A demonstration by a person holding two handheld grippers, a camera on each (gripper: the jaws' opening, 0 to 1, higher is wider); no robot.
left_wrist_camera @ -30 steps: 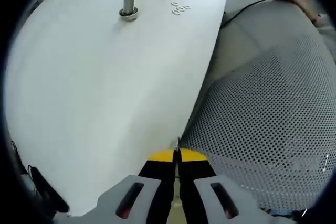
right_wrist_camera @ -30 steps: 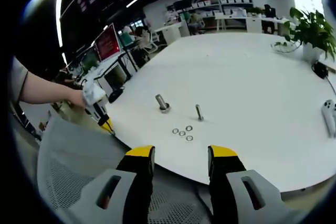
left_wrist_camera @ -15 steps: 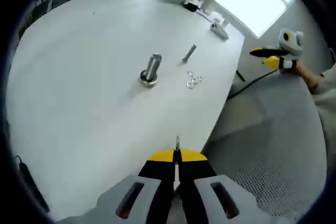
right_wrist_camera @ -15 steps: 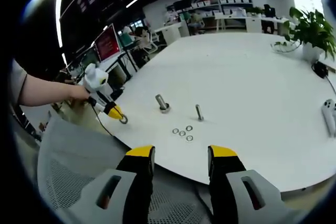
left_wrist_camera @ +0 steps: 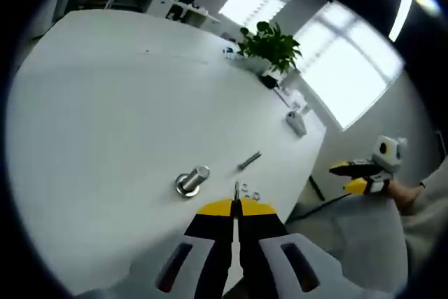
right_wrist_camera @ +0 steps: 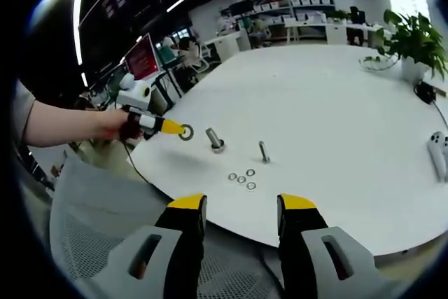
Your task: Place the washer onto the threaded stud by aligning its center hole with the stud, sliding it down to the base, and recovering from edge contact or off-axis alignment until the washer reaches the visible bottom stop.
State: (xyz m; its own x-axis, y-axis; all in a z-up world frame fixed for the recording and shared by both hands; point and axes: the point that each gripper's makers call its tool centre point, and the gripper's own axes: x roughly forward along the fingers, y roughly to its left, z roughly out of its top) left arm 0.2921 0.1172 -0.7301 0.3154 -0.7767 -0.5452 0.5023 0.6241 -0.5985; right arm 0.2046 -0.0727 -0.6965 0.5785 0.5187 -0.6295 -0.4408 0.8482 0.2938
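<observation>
Washer held above the white counter (right_wrist_camera: 336, 96)
The left tool (right_wrist_camera: 175, 129) is clamped on a washer (right_wrist_camera: 186, 131) just left of the threaded stud (right_wrist_camera: 214, 139); the right tool (right_wrist_camera: 238, 215) hangs with jaws apart, near the counter's edge.

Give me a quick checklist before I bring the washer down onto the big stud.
1. Washer held in the left gripper: ok, its ring stands out past the shut tips.
2. Big stud upright on the table: ok.
3. Washer over the stud: not ok, it sits off to the side and above.
4. Washer hole lined up with the stud's axis: cannot tell.
5. Right gripper out of the way: ok, open, back off the table edge.
6. Spare washers and thin stud apart from the big stud: ok.
</observation>
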